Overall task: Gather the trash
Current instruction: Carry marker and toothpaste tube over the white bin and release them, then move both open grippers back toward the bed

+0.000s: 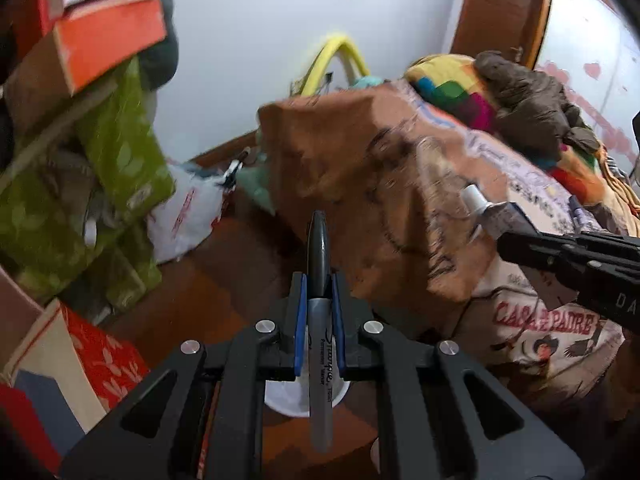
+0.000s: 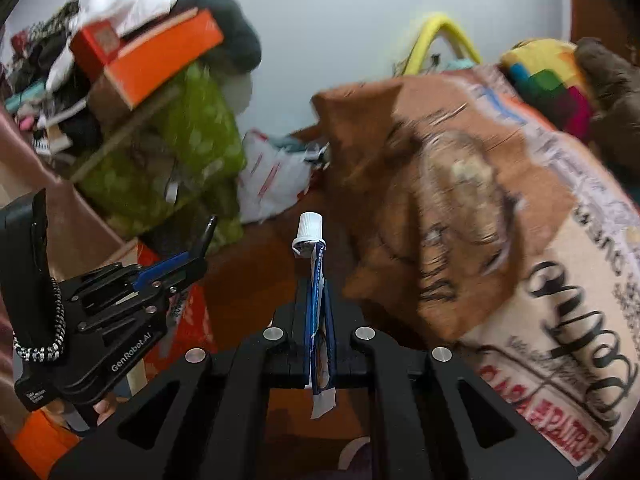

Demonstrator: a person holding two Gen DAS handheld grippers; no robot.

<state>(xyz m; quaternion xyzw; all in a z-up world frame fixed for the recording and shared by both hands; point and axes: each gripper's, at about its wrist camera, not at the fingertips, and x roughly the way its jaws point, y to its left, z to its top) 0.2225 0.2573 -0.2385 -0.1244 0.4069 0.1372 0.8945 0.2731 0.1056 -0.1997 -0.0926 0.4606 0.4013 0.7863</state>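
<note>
My left gripper (image 1: 320, 280) is clamped on a marker (image 1: 320, 320) pointing forward, my right gripper (image 2: 318, 300) on a flattened toothpaste tube (image 2: 314, 276), cap ahead, both secured for carrying as trash.

A cluttered bedroom in a home. Right of the left gripper (image 1: 319, 280) lies a bed (image 1: 400, 168) under a printed blanket, a colourful quilt (image 1: 448, 88) beyond. To its left, stacked boxes (image 1: 108, 40) and green bags (image 1: 124, 160); ahead, wooden floor (image 1: 224, 280), a white wall (image 1: 248, 40).
</note>
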